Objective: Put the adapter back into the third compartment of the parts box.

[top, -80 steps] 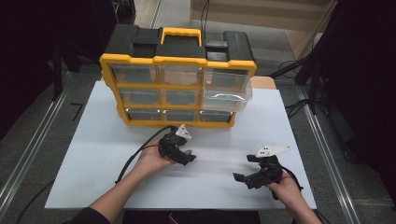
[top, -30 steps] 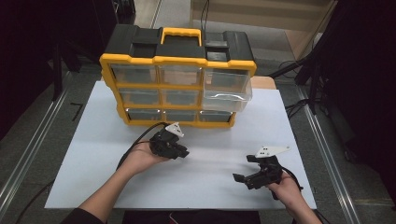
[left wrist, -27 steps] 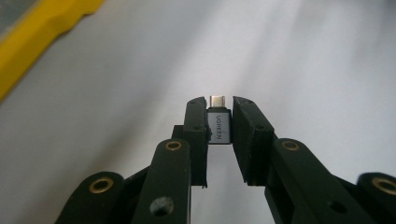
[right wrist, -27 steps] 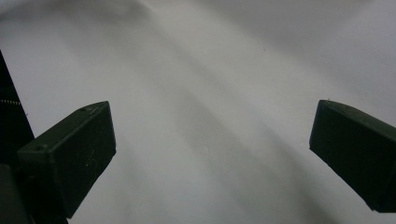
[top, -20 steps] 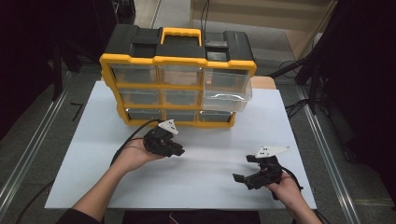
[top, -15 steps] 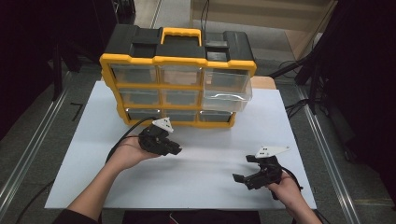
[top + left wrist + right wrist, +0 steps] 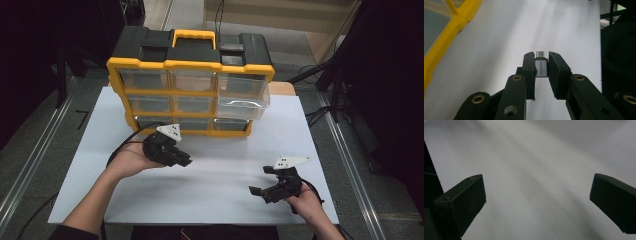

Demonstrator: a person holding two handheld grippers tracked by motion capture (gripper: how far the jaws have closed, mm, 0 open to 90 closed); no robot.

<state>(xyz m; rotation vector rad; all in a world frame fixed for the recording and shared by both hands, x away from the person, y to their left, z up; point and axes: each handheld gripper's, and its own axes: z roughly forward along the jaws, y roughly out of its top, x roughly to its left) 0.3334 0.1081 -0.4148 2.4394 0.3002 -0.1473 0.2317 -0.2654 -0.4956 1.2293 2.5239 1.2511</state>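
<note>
**Silver adapter pinched in my left gripper, open drawer waiting**

Silver and small, the USB adapter point(image 7: 541, 68) is sitting clamped between the pads of my left gripper point(image 7: 541, 62), which I am holding above the white mat point(image 7: 225, 190), near the yellow organiser point(image 7: 192, 90). My right gripper point(image 7: 264, 181) is idling at the near right with its jaws spread wide and nothing between them.

I am judging the pulled-out drawer point(image 7: 243, 102), upper right of the organiser, to be the target. The adapter's long axis is running along the jaws, its metal plug poking out past the tips, away from my hand.

What I am worrying about: the pads are catching only its narrow sides, so a knock on the drawer's rim could twist it loose onto the mat.
</note>
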